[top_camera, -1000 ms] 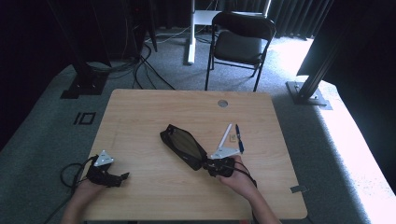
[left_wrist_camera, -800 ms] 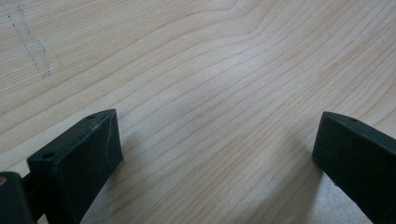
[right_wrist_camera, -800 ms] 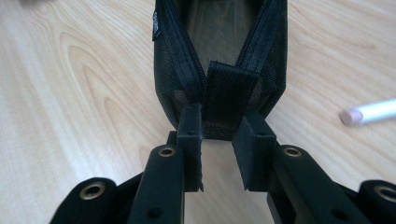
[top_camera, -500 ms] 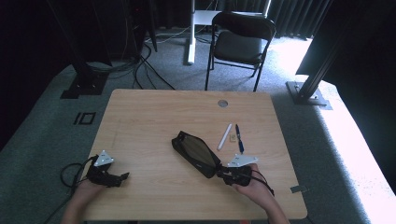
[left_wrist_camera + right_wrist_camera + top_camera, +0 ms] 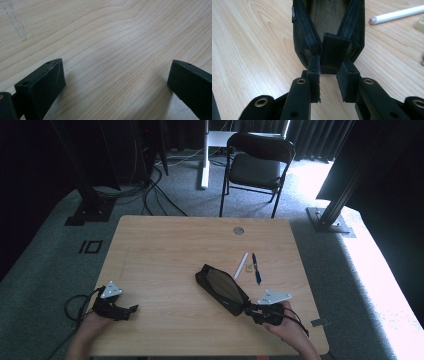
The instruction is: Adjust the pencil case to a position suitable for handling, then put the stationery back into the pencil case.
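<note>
A black mesh pencil pouch (image 5: pixel 221 289) lies open on the wooden table (image 5: pixel 165 250), its zipped mouth gaping. My right gripper (image 5: pixel 248 309) is shut on the pouch's fabric end tab (image 5: pixel 333 51) at the near right end; its jaws squeeze the tab from both sides. A white pen (image 5: pixel 241 265) and a blue pen (image 5: pixel 256 268) lie just beyond the pouch, with a small eraser (image 5: pixel 248 268) between them. My left gripper (image 5: pixel 131 309) rests at the table's near left, open, its fingers (image 5: pixel 41 86) wide apart over bare wood.
A round cable hole (image 5: pixel 238 230) sits near the table's far edge. Beyond the table stands a black folding chair (image 5: pixel 259 167). Cables (image 5: pixel 75 302) trail off the left side by my left hand.
My right gripper has pulled the pouch toward the near right edge of the table, away from the pens. The left gripper has stayed put.
</note>
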Tool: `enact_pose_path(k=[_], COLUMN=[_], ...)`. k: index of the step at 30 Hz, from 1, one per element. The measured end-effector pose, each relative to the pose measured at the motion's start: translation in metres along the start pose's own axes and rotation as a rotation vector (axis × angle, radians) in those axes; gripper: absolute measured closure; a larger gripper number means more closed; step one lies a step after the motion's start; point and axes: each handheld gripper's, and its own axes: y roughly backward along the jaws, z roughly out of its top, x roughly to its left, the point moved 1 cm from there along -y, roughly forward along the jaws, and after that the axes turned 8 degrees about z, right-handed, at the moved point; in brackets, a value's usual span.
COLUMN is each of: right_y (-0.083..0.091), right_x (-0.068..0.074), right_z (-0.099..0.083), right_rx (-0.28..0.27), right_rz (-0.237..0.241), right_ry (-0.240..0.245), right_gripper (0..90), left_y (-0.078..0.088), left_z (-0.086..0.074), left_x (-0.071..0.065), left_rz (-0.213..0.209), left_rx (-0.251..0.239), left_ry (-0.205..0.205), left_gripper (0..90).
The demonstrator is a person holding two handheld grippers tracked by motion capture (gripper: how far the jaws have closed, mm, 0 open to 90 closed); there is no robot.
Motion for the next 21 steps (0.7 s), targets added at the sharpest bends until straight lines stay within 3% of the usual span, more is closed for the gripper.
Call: enact_pose_path(k=[2, 7, 11, 13, 21], right_y=[0.003, 0.009, 0.019, 0.025, 0.035], right_x=[0.000, 0.000, -0.005, -0.011, -0.052], right_z=[-0.002, -0.003, -0.006, -0.009, -0.016], right_rx=[0.001, -0.007, -0.025, -0.036, -0.124], right_rz=[-0.003, 0.022, 0.027, 0.005, -0.131], right_ry=[0.005, 0.028, 0.018, 0.005, -0.130], right_gripper=[72.4, 57.3, 53.7, 53.0, 50.8], left_y=[0.000, 0.000, 0.000, 0.000, 0.000], left_z=[0.000, 0.000, 0.000, 0.000, 0.000], left_x=[0.000, 0.000, 0.000, 0.000, 0.000], left_rz=[0.000, 0.000, 0.000, 0.000, 0.000], left_rx=[0.000, 0.000, 0.000, 0.000, 0.000], left_ry=[0.000, 0.000, -0.001, 0.000, -0.001], left_gripper=[1.6, 1.6, 1.5, 1.6, 1.6])
